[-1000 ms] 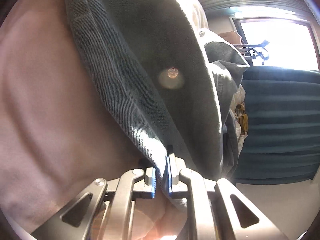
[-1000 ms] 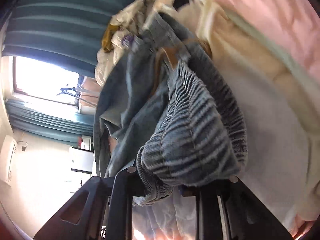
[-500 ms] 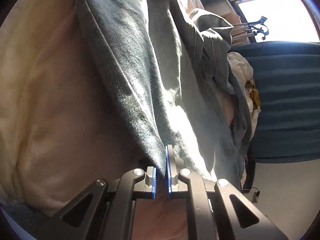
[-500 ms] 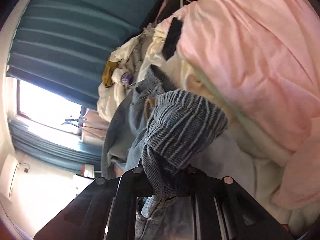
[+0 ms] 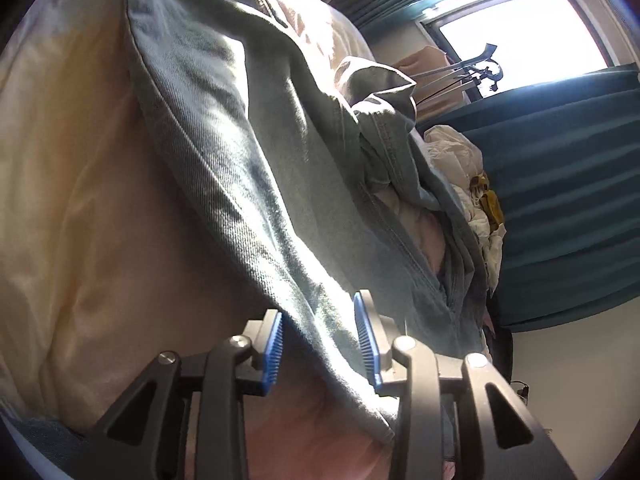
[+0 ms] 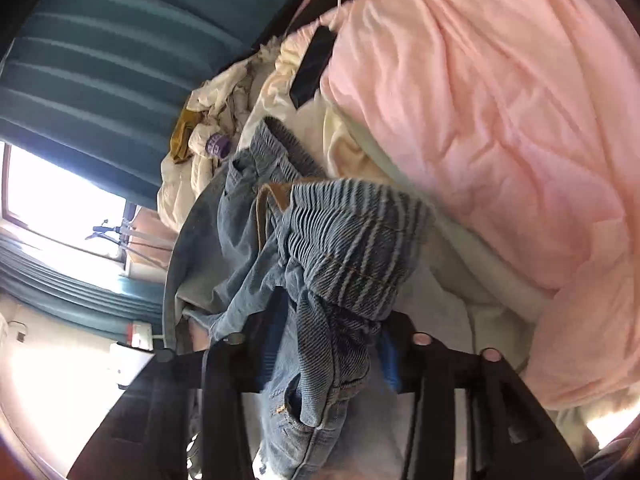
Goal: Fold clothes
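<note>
Blue denim jeans (image 5: 256,152) lie on a cream and pink bed cover (image 5: 68,184). My left gripper (image 5: 320,340) is open, its blue pads (image 5: 272,348) wide apart on either side of a jeans edge that runs between them. In the right wrist view the bunched elastic waistband of the jeans (image 6: 344,248) sits over my right gripper (image 6: 332,344), whose jaws stand apart with denim hanging between them. Its blue pads (image 6: 390,364) are partly hidden by the cloth.
A pink quilt (image 6: 500,120) fills the right of the right wrist view. A heap of cream and yellow laundry (image 6: 216,120) lies further along the bed by teal curtains (image 6: 112,48). A bright window (image 5: 520,28) with a drying rack (image 5: 476,68) is behind.
My left gripper, shut on the jeans edge before, has opened and the denim lies loose between the pads. The right gripper jaws have also spread apart around the waistband.
</note>
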Available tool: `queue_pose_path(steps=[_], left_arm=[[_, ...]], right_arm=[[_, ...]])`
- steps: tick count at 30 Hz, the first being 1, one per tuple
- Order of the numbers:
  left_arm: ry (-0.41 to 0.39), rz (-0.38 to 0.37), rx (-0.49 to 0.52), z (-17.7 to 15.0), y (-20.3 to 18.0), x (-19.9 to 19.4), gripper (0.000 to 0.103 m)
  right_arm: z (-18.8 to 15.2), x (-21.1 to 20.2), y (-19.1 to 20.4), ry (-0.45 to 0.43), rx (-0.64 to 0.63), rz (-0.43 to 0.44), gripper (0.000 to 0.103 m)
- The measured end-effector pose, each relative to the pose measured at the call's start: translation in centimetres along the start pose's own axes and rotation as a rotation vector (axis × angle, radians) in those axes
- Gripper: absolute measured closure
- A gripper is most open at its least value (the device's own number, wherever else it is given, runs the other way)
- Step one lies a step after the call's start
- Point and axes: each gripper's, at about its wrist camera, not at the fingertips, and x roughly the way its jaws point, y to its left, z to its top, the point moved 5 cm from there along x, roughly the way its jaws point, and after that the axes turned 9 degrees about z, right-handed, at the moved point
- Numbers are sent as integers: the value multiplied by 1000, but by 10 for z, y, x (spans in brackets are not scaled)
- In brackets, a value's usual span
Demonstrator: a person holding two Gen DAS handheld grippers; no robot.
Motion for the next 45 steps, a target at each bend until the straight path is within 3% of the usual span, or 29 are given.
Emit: queue_pose_path(steps=[4,8,11,16,22,28,33,38,45], left_arm=[[-57,32,72,0,-16,-10,54],[-133,111,167,-7,-32,-23,53],[-193,117,233,-16,-45,-39,52],[-218,136,367,-17,-78,-36,52],[-149,166,532,2,-125,-2,52],[-200,205,627,26,-162,21,52],[-208,239,661,42,-164,40,52],[-249,265,701,47,-165,49,52],[-285,235,716,60,-153,61,44]], right_arm=[[0,-16,9,-79,-53,-13,46],[2,-26,19,-139,-110,-21,45],[6,-38,26,-211,-140,-26,45],[9,-52,44,-296,-223,-1,44],[-20,-21,79,-162,-403,74,44],[-61,18,104,-16,-563,110,44],[-83,31,116,28,-628,165,45],[-97,41,126,30,-712,153,45],[-139,83,139,214,-817,179,45]])
